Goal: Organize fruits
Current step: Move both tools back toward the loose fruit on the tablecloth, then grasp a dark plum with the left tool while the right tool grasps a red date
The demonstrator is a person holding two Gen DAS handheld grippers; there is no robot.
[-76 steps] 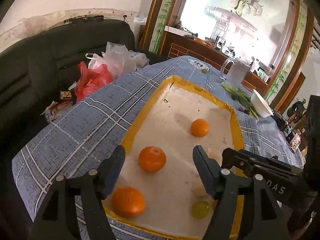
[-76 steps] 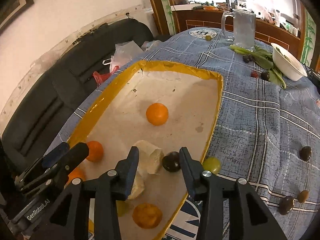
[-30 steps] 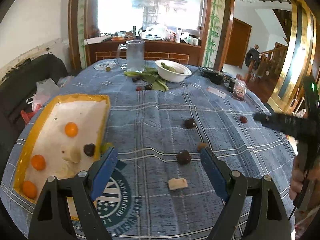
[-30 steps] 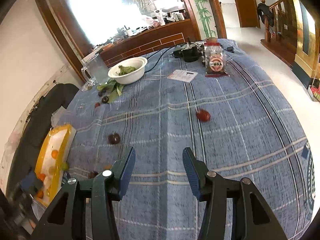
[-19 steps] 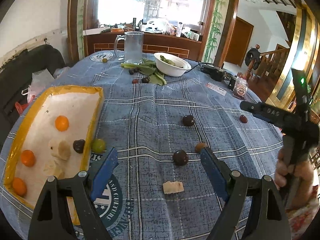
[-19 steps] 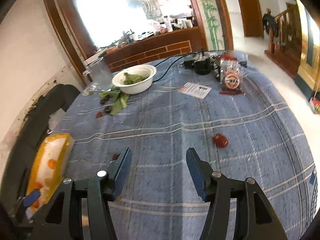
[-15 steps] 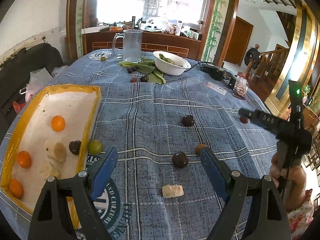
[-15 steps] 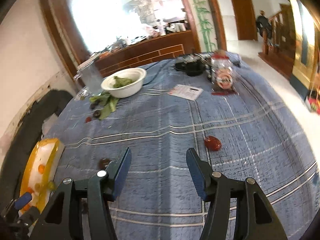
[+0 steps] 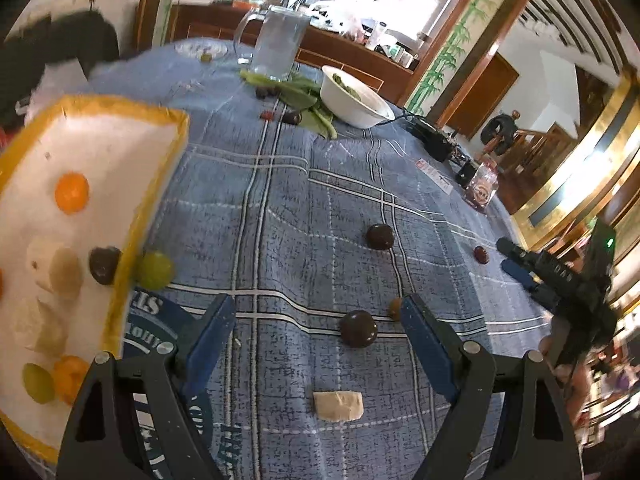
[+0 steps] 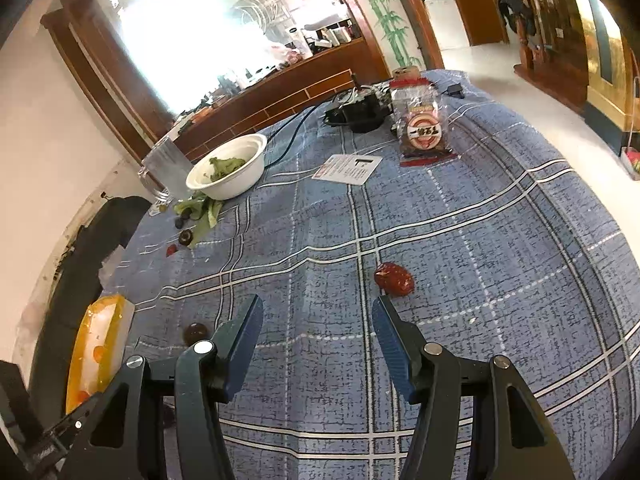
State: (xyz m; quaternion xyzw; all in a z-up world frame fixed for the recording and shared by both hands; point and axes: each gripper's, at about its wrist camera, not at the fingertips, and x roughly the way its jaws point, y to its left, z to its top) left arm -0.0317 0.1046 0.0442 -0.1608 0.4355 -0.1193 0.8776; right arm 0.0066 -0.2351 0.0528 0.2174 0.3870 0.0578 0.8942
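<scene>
A yellow-rimmed tray (image 9: 160,184) at the left holds an orange (image 9: 72,192), banana pieces (image 9: 54,267), a dark plum (image 9: 104,265) and a green grape (image 9: 38,383). My left gripper (image 9: 316,320) is open and empty just above a dark plum (image 9: 358,334) on the blue cloth. A banana piece (image 9: 338,406), another plum (image 9: 380,236), a small brown fruit (image 9: 395,308) and a green grape (image 9: 154,269) lie loose nearby. My right gripper (image 10: 316,320) is open and empty, with a red date (image 10: 394,278) just beyond its right finger.
A white bowl of greens (image 9: 356,98), a glass jug (image 9: 280,42), leafy stems with small fruits (image 9: 296,96), a snack packet (image 10: 422,128), a card (image 10: 346,168) and a black cable box (image 10: 356,114) stand at the far side. A black sofa (image 10: 80,264) borders the table's left.
Both grippers left the tray and swung out over the tablecloth. The left one has moved closer to the loose plums; the right one has closed in on the red date.
</scene>
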